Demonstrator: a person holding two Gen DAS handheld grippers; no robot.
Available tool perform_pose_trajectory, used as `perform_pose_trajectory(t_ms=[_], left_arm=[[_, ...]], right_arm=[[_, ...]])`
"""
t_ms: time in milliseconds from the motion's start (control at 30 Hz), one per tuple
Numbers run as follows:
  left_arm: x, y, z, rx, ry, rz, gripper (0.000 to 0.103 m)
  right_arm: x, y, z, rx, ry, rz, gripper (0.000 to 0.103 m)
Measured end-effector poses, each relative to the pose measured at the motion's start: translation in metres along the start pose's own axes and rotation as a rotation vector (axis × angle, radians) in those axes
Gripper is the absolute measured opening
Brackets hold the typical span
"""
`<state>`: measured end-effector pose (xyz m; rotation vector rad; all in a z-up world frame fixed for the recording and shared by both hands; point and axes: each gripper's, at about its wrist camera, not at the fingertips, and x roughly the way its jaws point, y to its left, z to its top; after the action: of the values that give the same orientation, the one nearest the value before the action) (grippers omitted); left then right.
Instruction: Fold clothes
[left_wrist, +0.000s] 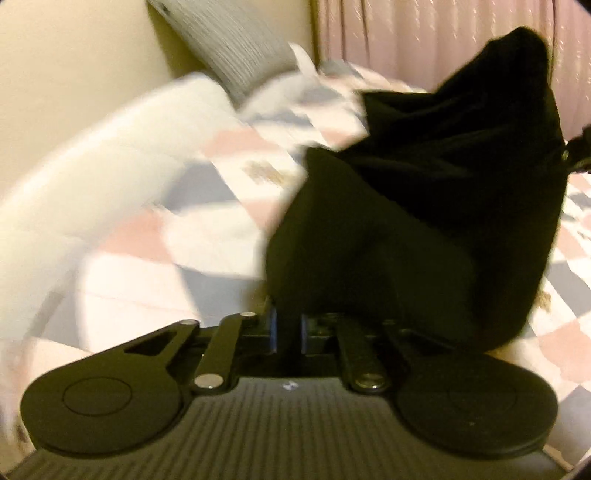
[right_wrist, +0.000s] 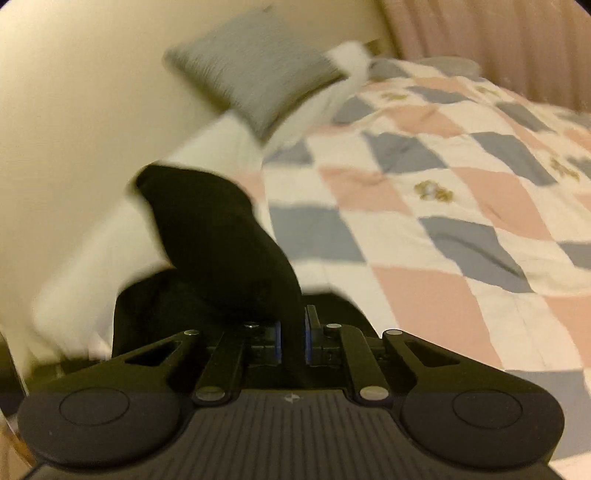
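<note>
Because the black garment (left_wrist: 424, 206) hangs limp above the checkered quilt (right_wrist: 424, 206), it looks soft and light. Left gripper (left_wrist: 289, 329) and right gripper (right_wrist: 293, 338) each pinch its edge at six o'clock; gripping corners seems best.
</note>
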<state>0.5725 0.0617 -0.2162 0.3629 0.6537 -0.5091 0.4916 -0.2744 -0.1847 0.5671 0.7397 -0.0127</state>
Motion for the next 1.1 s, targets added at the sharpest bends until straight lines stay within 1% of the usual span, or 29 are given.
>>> perform_pose_trajectory(t_ms=[100, 133, 200, 233, 267, 333, 400, 433, 467, 500, 533, 567, 600, 633, 667, 700, 733, 767, 800, 833, 867, 900, 933, 1000, 1033, 1100], left_arm=[[-0.045, 0.011, 0.016, -0.031, -0.094, 0.015, 0.002], [-0.060, 0.014, 0.021, -0.043, -0.125, 0.017, 0.002], [-0.091, 0.008, 0.021, -0.030, -0.158, 0.013, 0.002], [-0.105, 0.002, 0.017, -0.018, -0.161, 0.007, 0.002], [-0.117, -0.005, 0.008, -0.014, -0.147, 0.002, 0.002], [-0.140, -0.019, -0.012, -0.007, -0.114, -0.007, 0.002], [-0.151, -0.027, -0.038, -0.052, -0.030, 0.006, 0.001], [-0.152, -0.030, -0.049, -0.089, 0.021, 0.021, 0.001], [-0.149, -0.030, -0.061, -0.115, 0.078, 0.037, 0.006], [-0.144, -0.029, -0.073, -0.139, 0.135, 0.053, 0.007], [-0.139, -0.028, -0.085, -0.162, 0.193, 0.069, 0.007], [-0.139, -0.033, -0.091, -0.135, 0.215, 0.078, 0.007], [-0.140, -0.039, -0.095, -0.098, 0.232, 0.086, 0.007], [-0.141, -0.048, -0.095, -0.058, 0.226, 0.070, 0.010], [-0.143, -0.056, -0.094, -0.018, 0.215, 0.048, 0.017], [-0.143, -0.067, -0.092, 0.019, 0.208, 0.011, 0.023], [-0.142, -0.074, -0.091, 0.037, 0.204, -0.022, 0.030], [-0.140, -0.079, -0.090, 0.051, 0.199, -0.052, 0.029], [-0.138, -0.087, -0.090, 0.046, 0.203, -0.101, 0.030], [-0.135, -0.094, -0.092, 0.028, 0.216, -0.153, 0.032], [-0.132, -0.102, -0.096, 0.011, 0.228, -0.190, 0.033], [-0.128, -0.110, -0.101, -0.008, 0.245, -0.222, 0.033], [-0.125, -0.119, -0.105, -0.021, 0.261, -0.238, 0.033], [-0.121, -0.134, -0.112, -0.044, 0.292, -0.262, 0.033], [-0.119, -0.137, -0.116, -0.056, 0.305, -0.272, 0.033], [-0.116, -0.139, -0.121, -0.074, 0.323, -0.289, 0.033]], right_arm=[[-0.038, -0.007, 0.013, 0.069, -0.070, 0.039, 0.010], [-0.054, -0.008, 0.013, 0.066, -0.101, 0.052, 0.010], [-0.089, -0.014, 0.003, 0.036, -0.151, 0.072, 0.010], [-0.107, -0.019, -0.005, 0.023, -0.169, 0.080, 0.010], [-0.125, -0.027, -0.017, 0.026, -0.168, 0.086, 0.010], [-0.159, -0.048, -0.052, 0.064, -0.122, 0.074, 0.010], [-0.185, -0.075, -0.093, 0.114, -0.019, -0.010, 0.011], [-0.194, -0.089, -0.115, 0.152, 0.043, -0.107, 0.015], [-0.198, -0.102, -0.134, 0.190, 0.097, -0.219, 0.025], [-0.202, -0.112, -0.150, 0.232, 0.133, -0.312, 0.027], [-0.207, -0.121, -0.165, 0.278, 0.142, -0.363, 0.028], [-0.212, -0.130, -0.179, 0.324, 0.151, -0.414, 0.032], [-0.217, -0.137, -0.192, 0.368, 0.158, -0.454, 0.034], [-0.219, -0.139, -0.201, 0.402, 0.159, -0.451, 0.036], [-0.219, -0.136, -0.207, 0.404, 0.160, -0.434, 0.036], [-0.218, -0.131, -0.210, 0.379, 0.166, -0.424, 0.039], [-0.213, -0.121, -0.213, 0.331, 0.180, -0.420, 0.044], [-0.208, -0.110, -0.213, 0.281, 0.190, -0.418, 0.046], [-0.202, -0.097, -0.213, 0.218, 0.196, -0.406, 0.047], [-0.194, -0.082, -0.212, 0.157, 0.194, -0.385, 0.051], [-0.186, -0.068, -0.210, 0.097, 0.192, -0.365, 0.056], [-0.178, -0.053, -0.209, 0.037, 0.190, -0.344, 0.057], [-0.170, -0.039, -0.207, -0.024, 0.187, -0.323, 0.058], [-0.153, -0.009, -0.204, -0.145, 0.178, -0.285, 0.067], [-0.141, 0.007, -0.201, -0.208, 0.162, -0.284, 0.073], [-0.115, 0.035, -0.189, -0.313, 0.130, -0.285, 0.073]])
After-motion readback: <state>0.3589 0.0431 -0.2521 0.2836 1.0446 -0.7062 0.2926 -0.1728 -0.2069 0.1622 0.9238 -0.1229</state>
